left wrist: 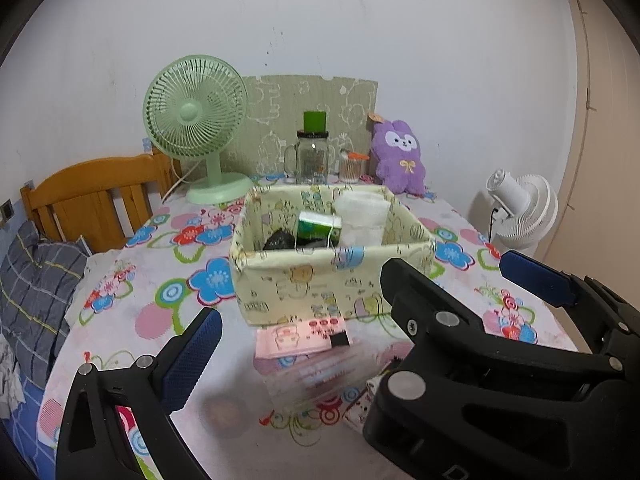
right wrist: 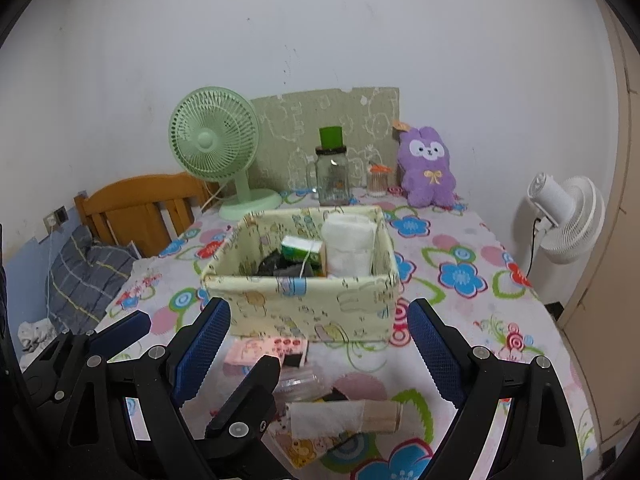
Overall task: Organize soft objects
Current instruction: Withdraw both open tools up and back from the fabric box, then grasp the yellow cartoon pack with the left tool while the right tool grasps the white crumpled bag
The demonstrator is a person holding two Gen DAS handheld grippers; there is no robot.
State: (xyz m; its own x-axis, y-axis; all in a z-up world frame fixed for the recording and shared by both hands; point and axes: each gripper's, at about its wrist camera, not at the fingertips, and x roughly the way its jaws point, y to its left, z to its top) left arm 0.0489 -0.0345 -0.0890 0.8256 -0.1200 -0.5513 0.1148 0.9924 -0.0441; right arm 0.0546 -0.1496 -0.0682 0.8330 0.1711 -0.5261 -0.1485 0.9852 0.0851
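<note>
Floral table; fabric bin mid-table, both grippers hovering before it.
Bin holds white roll, green pack; pink pack touches its near wall; left gripper and right gripper spread apart, empty.

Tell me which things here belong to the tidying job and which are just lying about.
Job: fabric storage box, white rolled cloth inside it, pink tissue pack, small towel.

Lying about: green fan, glass jar, white fan. The purple plush might be either.
</note>
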